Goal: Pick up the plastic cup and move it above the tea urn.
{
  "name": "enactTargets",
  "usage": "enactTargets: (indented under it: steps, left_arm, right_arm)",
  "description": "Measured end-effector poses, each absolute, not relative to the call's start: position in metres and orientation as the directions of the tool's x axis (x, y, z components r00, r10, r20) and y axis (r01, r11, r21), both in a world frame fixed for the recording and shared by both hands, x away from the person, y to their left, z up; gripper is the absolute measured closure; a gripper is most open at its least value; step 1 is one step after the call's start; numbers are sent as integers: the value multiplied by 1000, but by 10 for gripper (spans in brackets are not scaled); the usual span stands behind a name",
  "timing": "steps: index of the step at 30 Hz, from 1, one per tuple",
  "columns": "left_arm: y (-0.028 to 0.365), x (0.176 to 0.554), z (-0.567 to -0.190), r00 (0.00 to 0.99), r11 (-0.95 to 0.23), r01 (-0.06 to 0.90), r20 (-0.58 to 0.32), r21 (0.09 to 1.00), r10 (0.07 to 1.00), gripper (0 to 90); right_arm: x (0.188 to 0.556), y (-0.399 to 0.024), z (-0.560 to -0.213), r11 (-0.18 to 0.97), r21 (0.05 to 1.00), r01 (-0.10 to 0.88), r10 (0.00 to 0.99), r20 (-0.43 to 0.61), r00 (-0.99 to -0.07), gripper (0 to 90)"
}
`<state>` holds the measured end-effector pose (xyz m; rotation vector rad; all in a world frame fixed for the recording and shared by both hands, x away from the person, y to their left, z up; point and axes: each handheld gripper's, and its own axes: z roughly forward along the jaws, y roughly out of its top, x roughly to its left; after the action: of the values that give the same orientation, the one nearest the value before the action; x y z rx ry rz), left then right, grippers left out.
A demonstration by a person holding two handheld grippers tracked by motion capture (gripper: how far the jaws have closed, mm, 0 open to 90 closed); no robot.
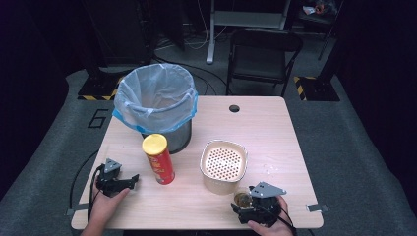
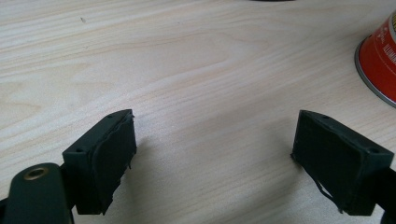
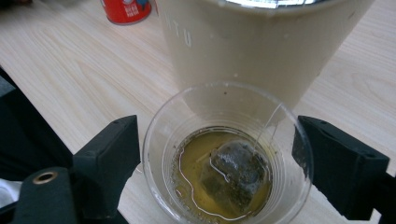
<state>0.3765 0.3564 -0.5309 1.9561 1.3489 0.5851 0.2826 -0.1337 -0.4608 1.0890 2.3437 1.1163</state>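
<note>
A clear plastic cup [image 3: 205, 116] with brownish tea and a soaked tea bag [image 3: 236, 172] stands at the table's front edge [image 1: 242, 199]. My right gripper [image 3: 217, 158] is open, one jaw on each side of the cup, close to its rim without squeezing it; a hand holds that gripper [image 1: 241, 205] from below. Just behind the cup is a beige pot [image 1: 223, 164] with a perforated insert, its wall [image 3: 261, 46] towering over the cup. My left gripper [image 1: 132, 181] rests open on bare wood [image 2: 212, 154], a little left of a red chips can [image 1: 158, 160].
A wire bin with a pale blue liner [image 1: 156, 103] stands at the back left of the wooden table [image 1: 265, 128]. The red can's base [image 2: 378, 65] shows at the right of the left gripper view. A black folding chair [image 1: 263, 54] is behind the table.
</note>
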Motion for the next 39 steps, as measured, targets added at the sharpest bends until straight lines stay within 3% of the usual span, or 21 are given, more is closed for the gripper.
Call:
enactTargets:
  steps: [9,16,26,32,39]
  left_arm:
    - [357,377,-531,366,-234,624,-14,746,930,130]
    - [357,377,-530,371,-239,629,-16,739,928,130]
    - [357,377,-530,372,-240,629,-16,739,928,130]
    - [357,377,-530,371,-239,627,-14,741,929,130]
    - [357,377,-531,368,-236,624,-13,745,930,130]
  right_arm:
    - [278,-126,-475,400,769,498,783,-5,-622,154]
    - [282,-124,-483,396,761,514,790,3,-613,263]
    - [286,-134,-479,382,765,518,787,25,-617,293]
    - [301,-151,-468,396,763,510,768,29,-640,304]
    - [344,-179,-452,388,768,509,786,14,-619,310]
